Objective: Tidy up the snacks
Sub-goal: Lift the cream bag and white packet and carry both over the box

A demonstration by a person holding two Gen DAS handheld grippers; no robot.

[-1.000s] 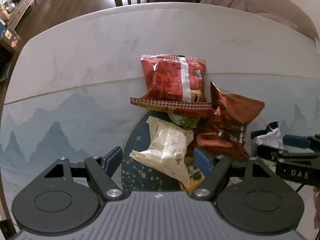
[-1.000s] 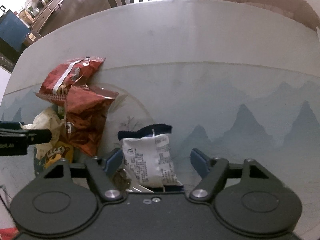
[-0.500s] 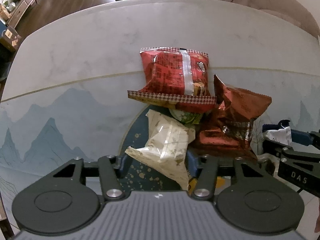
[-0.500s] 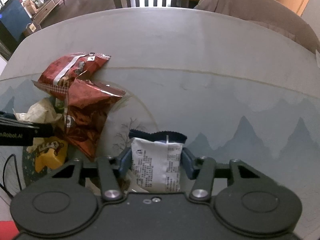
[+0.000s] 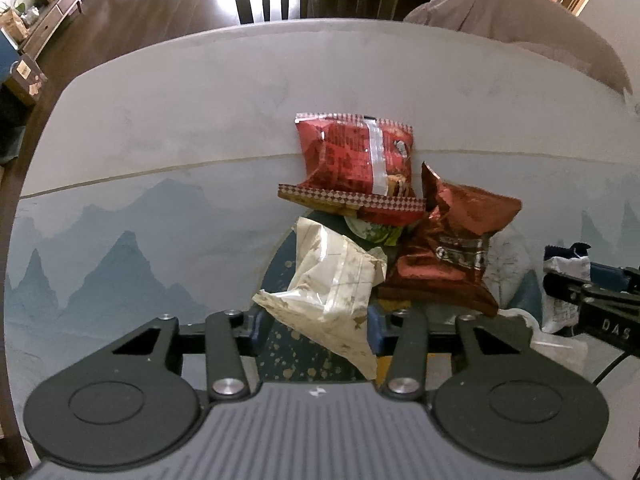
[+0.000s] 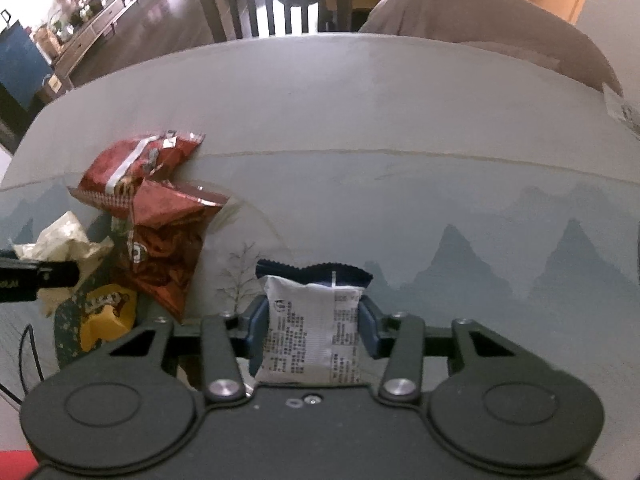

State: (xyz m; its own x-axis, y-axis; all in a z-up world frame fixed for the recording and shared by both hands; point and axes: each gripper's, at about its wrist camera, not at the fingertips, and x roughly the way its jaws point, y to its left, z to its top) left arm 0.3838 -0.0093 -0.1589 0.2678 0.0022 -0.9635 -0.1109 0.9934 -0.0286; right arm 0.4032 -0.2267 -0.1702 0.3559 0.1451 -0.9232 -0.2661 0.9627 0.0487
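**Both grippers closing on snack packets**

The left gripper [image 5: 314, 326] has its jaws closing on a crumpled cream-coloured foil snack bag [image 5: 334, 286], whose lower end sits between the blue pads above a dark blue gold-speckled round plate [image 5: 280, 276]. Behind it, a glossy red bag with a checkered edge [image 5: 356, 160] and a dark red crinkled foil bag [image 5: 452, 248] lie heaped on the pale tabletop with the printed mountain pattern [image 5: 160, 128]. The right gripper [image 6: 312, 330] has its jaws closing on a small white packet with a dark blue serrated top [image 6: 310, 336], the pads pressing both its sides. A yellow packet [image 6: 106, 316] lies on the plate.
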